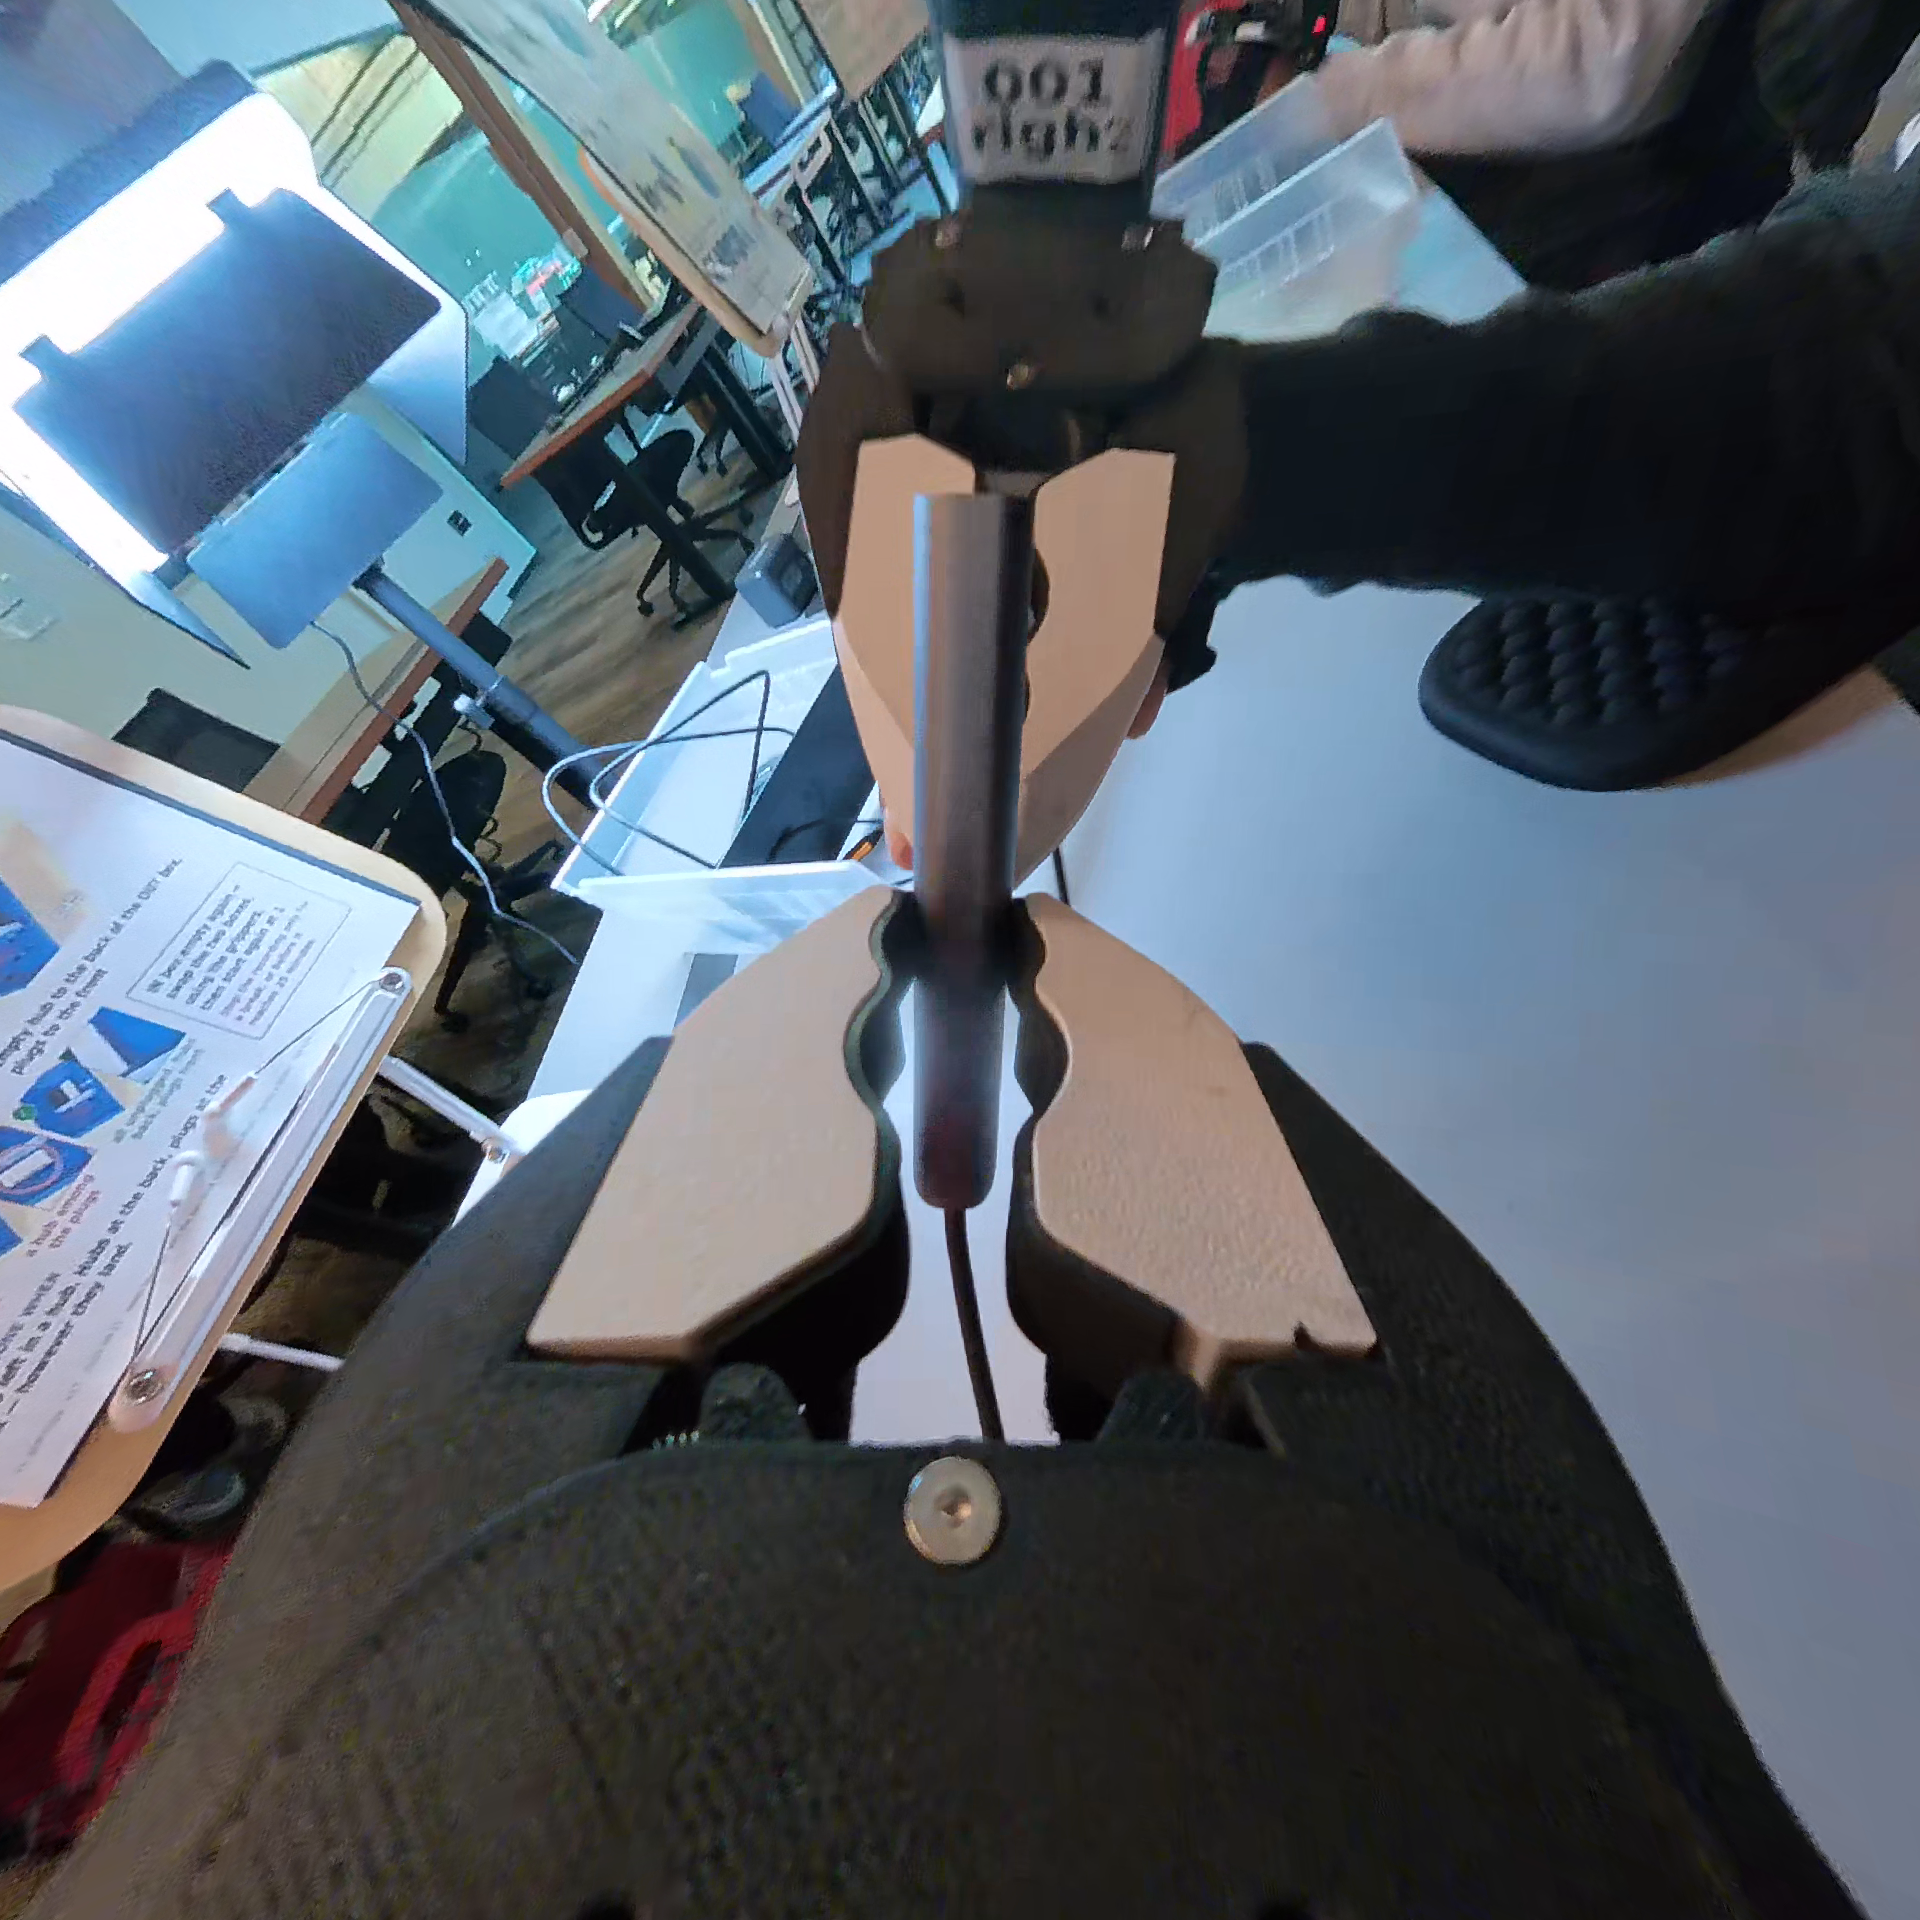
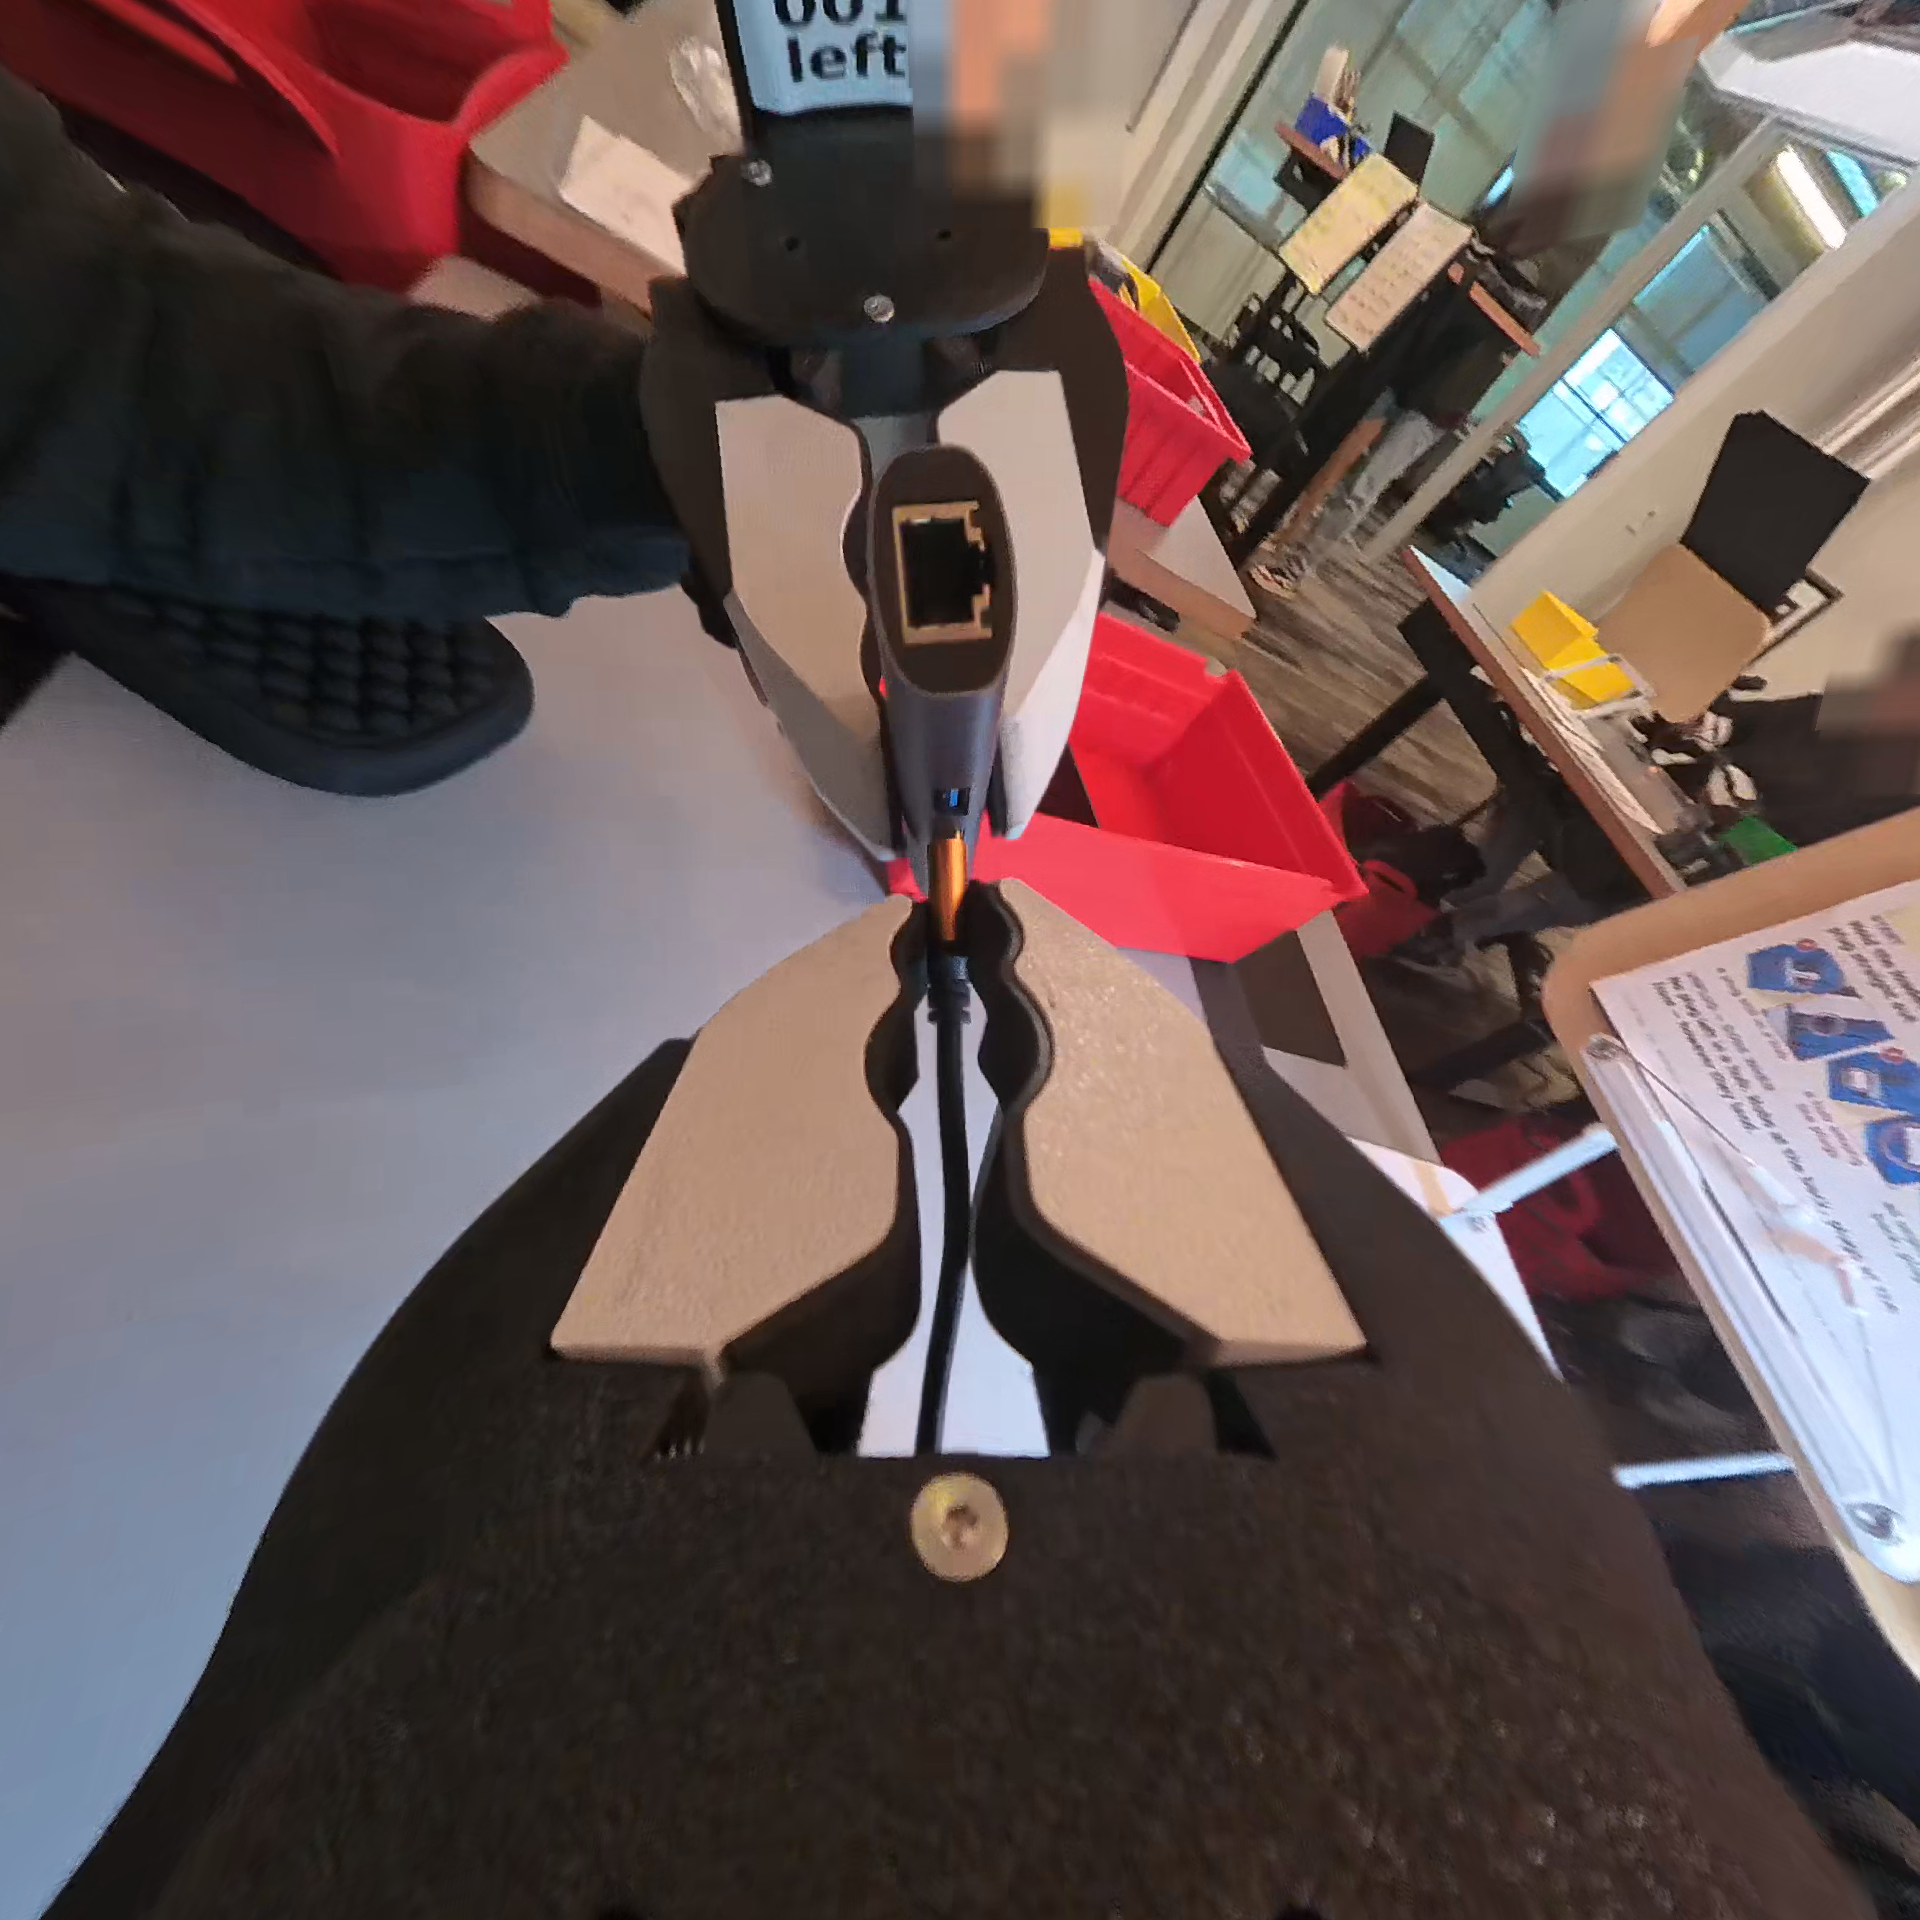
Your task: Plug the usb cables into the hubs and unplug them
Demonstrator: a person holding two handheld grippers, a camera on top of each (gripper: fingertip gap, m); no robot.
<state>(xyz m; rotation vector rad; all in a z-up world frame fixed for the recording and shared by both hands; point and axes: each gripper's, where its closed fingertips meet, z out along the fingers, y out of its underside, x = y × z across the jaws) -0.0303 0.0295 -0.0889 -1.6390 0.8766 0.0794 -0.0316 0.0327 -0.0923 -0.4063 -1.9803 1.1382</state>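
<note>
I've got the left tongs (image 1: 961,935) clenched on the grey hub (image 1: 961,831), held above the worktop (image 1: 1455,1039). Right tongs (image 2: 961,925) grip the orange-tipped USB plug (image 2: 948,873), which meets the hub's side port.

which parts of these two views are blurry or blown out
Left wrist view: bright screen at upper left blown out, pale sleeve at top right smeared. Right wrist view: red bin at top left blurred; hub and orange plug sharp.
</note>
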